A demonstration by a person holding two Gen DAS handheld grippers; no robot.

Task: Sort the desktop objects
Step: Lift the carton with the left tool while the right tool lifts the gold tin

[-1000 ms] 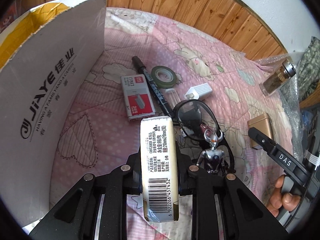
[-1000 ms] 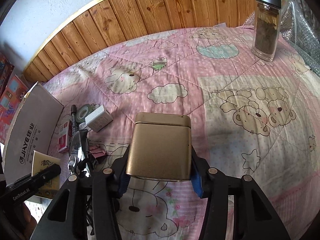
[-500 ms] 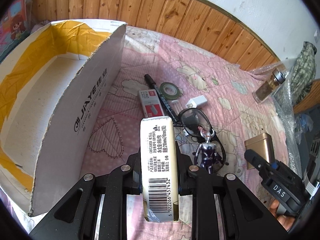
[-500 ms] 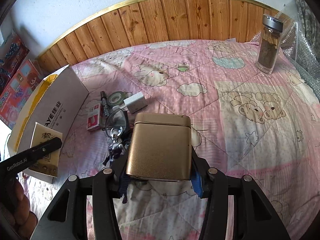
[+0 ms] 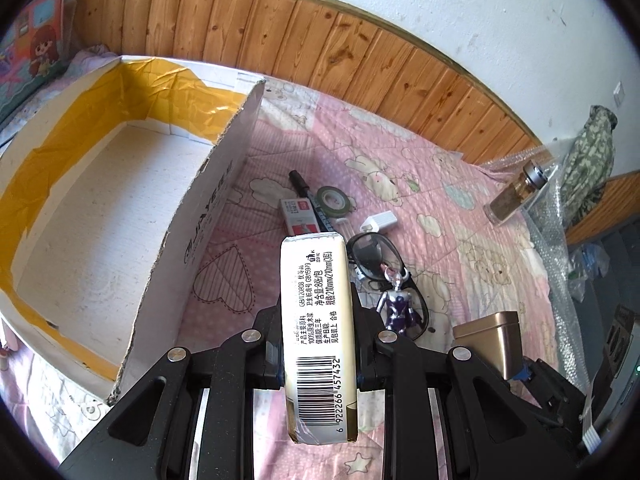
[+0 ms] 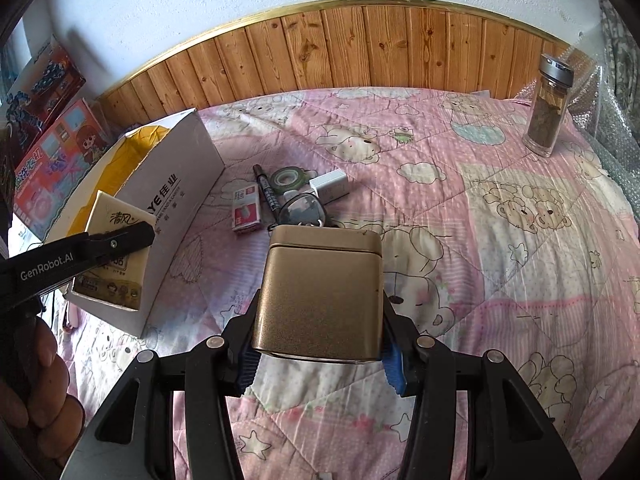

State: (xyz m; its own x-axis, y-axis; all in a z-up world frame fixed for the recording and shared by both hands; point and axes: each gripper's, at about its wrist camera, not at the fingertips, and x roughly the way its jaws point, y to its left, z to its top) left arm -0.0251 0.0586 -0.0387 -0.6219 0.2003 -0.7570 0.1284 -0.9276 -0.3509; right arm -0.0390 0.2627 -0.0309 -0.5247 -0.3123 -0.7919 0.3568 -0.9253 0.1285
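The left gripper [image 5: 318,344] pinches a tissue pack [image 5: 318,332] edge-on between its pads, and the right gripper [image 6: 318,344] is clamped on the flat sides of a gold tin [image 6: 320,296]; both loads hang in the air above the pink quilt [image 6: 500,240], beside the open cardboard box [image 5: 100,208].

The step in hand appears to be carrying both items to the box. To do it well, each load should clear the torn near wall before it goes down, and the two grippers should go in one after the other (the box floor looks bare, so there is room for both). The tin is smooth metal, so the person should keep it level and lower it close to the floor before letting go.

Still lying on the quilt, in a cluster near the box: one black marker [image 5: 306,196], one roll of green tape [image 5: 334,200], one small red and white box [image 5: 298,216], one white charger [image 5: 380,222], one pair of glasses [image 5: 376,250] and one toy figure [image 5: 398,304]. One glass jar [image 6: 548,108] stands well apart.
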